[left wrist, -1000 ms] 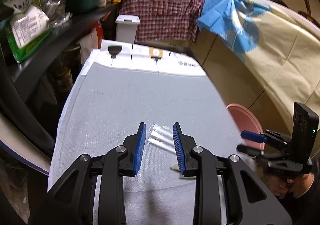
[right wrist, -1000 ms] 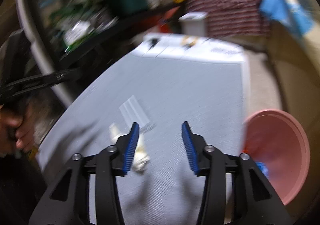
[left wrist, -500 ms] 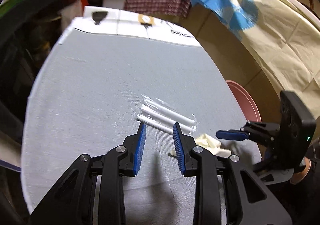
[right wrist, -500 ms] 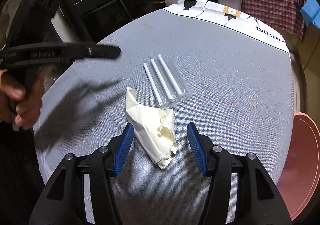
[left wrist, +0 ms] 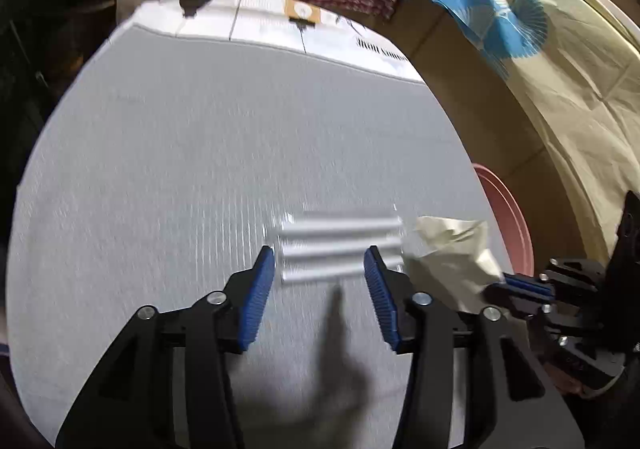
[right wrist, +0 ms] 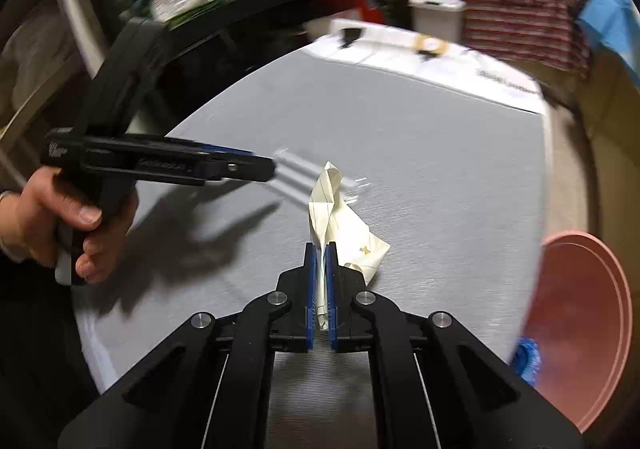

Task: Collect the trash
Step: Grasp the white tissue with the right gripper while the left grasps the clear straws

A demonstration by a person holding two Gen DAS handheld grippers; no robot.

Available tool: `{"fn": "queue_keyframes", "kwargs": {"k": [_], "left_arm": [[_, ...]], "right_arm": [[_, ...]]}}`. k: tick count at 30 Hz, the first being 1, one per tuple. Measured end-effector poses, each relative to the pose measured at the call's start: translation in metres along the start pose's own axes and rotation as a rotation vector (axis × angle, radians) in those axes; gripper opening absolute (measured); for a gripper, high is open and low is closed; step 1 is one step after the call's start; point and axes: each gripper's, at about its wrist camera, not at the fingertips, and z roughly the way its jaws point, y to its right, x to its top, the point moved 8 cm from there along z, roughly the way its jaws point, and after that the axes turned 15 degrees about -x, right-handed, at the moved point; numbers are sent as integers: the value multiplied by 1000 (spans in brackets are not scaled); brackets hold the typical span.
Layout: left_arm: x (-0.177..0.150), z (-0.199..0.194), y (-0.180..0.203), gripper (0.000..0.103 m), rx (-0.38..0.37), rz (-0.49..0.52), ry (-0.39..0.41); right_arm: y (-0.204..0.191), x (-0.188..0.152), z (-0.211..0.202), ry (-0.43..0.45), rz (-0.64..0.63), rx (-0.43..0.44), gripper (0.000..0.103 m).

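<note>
While right gripper (right wrist: 320, 249) fingers pinch crumpled paper (right wrist: 340, 225), left gripper (left wrist: 320, 263) fingers apart, straws (left wrist: 340, 245) between

The left tool (left wrist: 319, 265) is held low and level, its two blue-padded fingers (left wrist: 256, 297) spread wide apart with nothing between them. In the right wrist view it shows side-on, gripped by the person's bare left hand (right wrist: 72, 221), whose fingers wrap the handle. The right tool (right wrist: 320, 253) has its blue pads pressed nearly together, pinching a crumpled sheet of cream paper (right wrist: 340, 221) that rises from between them. From the left wrist view, the right tool reaches in from the right edge.
</note>
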Motion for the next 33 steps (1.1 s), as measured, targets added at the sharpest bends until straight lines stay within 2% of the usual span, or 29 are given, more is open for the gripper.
{"fn": "queue_keyframes", "kwargs": {"k": [5,9,12,13,15,17,19,26,31,33], "left_arm": [[2,17,-7,51,120,51,-54],[-1,23,-2,51,137,112,-66],[-2,23,0,33,139,137,-73],[-3,23,1,25,141,145,-76],[-4,23,1,17,133,150,-81],[-5,22,0,5,133,156,-83],[-5,20,1,1,126,160,-78],[0,-1,18,0,99,203,-13],[1,1,29,1,52,238,-22],[3,5,32,16,65,281,-23]], "right_arm": [[39,0,12,-35,115,-107,5],[50,-2,23,-70,138,-138,5],[51,-4,29,-87,133,-142,5],[49,-4,31,-87,130,-143,5],[48,-4,32,-87,126,-141,5],[46,-2,33,-88,127,-142,5],[46,-3,33,-87,129,-144,5],[49,-4,29,-80,139,-158,5],[51,-5,24,-87,153,-177,5],[50,-8,22,-93,147,-190,5]]}}
